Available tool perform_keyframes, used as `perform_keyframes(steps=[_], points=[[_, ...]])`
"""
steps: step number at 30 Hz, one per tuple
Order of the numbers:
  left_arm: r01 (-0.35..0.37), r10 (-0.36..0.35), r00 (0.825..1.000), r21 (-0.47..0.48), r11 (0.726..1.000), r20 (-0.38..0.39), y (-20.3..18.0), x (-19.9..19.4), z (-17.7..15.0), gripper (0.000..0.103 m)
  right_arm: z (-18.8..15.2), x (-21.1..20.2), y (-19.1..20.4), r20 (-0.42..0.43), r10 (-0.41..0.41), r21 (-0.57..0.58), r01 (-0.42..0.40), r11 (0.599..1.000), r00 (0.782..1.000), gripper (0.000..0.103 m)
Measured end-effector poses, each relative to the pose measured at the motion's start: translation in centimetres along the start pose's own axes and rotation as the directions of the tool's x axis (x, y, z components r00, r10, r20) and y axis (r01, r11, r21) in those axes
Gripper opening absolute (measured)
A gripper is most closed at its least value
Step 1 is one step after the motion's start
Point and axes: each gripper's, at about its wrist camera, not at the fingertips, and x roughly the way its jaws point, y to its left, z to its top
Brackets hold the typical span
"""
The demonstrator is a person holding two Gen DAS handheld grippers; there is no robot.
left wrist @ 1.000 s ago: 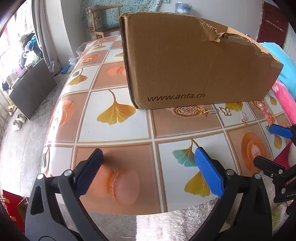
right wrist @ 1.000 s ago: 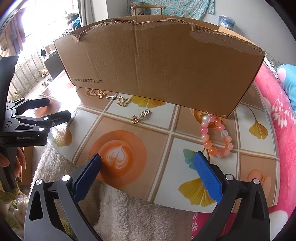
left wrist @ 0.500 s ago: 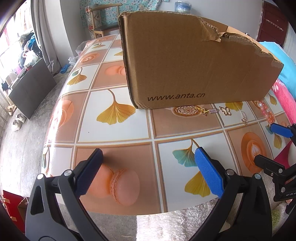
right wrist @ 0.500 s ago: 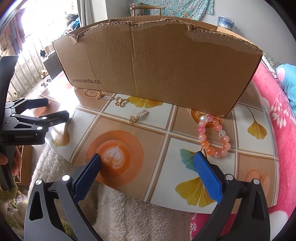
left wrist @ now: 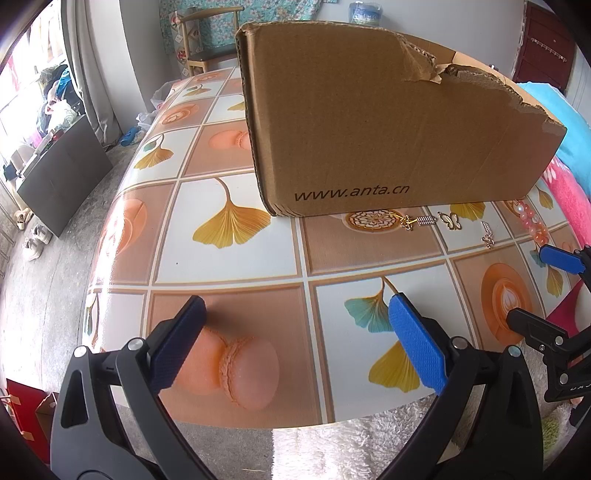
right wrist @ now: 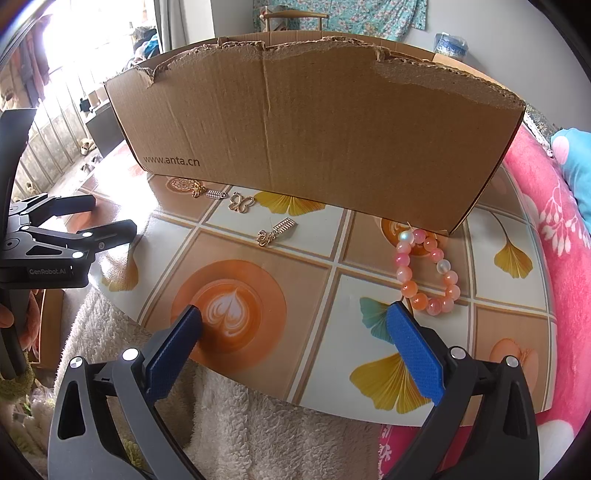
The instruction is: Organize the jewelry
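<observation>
"www.anta.cn" is read on the cardboard box (right wrist: pixel 314 136), before which the bead bracelet (right wrist: pixel 428 273) is laid flat, long axis near-to-far, just beyond the right fingertip of the wide, empty right gripper (right wrist: pixel 291 332); the left gripper (left wrist: pixel 295 332) is likewise spread wide, empty.

A lived-in home room — curtains (left wrist: pixel 92 66), wooden chair (left wrist: pixel 207 33), shoes (left wrist: pixel 35 236) on the floor.

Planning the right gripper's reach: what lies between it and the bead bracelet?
Only bare tablecloth; the right wrist view shows the bead bracelet just beyond the right gripper.
</observation>
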Motion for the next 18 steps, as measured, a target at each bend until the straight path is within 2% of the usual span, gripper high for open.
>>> perform_keyframes(steps=[18], points=[[0.001, -0.001, 1.000, 0.000, 1.000, -0.006, 0.07, 0.14, 0.01, 0.096, 0.04, -0.06, 0.11, 0.000, -0.001, -0.002, 0.001, 1.000, 1.000, 0.097]])
